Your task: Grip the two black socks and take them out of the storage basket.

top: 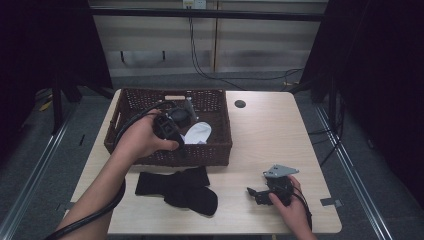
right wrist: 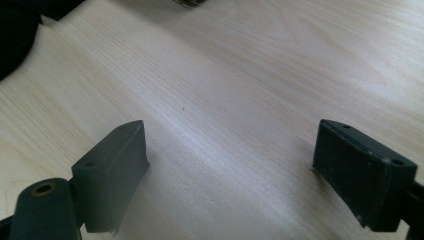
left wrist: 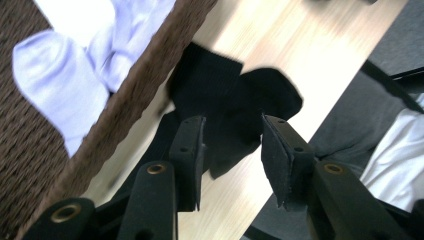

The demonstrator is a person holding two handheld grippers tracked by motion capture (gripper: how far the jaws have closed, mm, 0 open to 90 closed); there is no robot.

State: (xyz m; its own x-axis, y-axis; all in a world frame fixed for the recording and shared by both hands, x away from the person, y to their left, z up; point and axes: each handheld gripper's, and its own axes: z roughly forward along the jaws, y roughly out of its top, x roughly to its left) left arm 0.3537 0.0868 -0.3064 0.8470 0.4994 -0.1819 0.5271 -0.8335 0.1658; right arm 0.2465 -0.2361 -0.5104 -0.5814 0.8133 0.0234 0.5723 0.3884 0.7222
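Jaws parted; two black socks (top: 182, 189), one basket (top: 218, 145).

White sock (left wrist: 60, 85) – blurred, cut by frame edge.

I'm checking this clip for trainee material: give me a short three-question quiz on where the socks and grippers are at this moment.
1. True or false: the white sock lies inside the wicker basket.
2. Where are the black socks? A) in the basket B) on the table in front of the basket C) held in a gripper
3. Fill in: the right gripper rests low over bare table with its jaws ____.

Key
1. True.
2. B. They lie loose on the wood; the left gripper, open and holding nothing, is up by the basket.
3. Open, with nothing between them.
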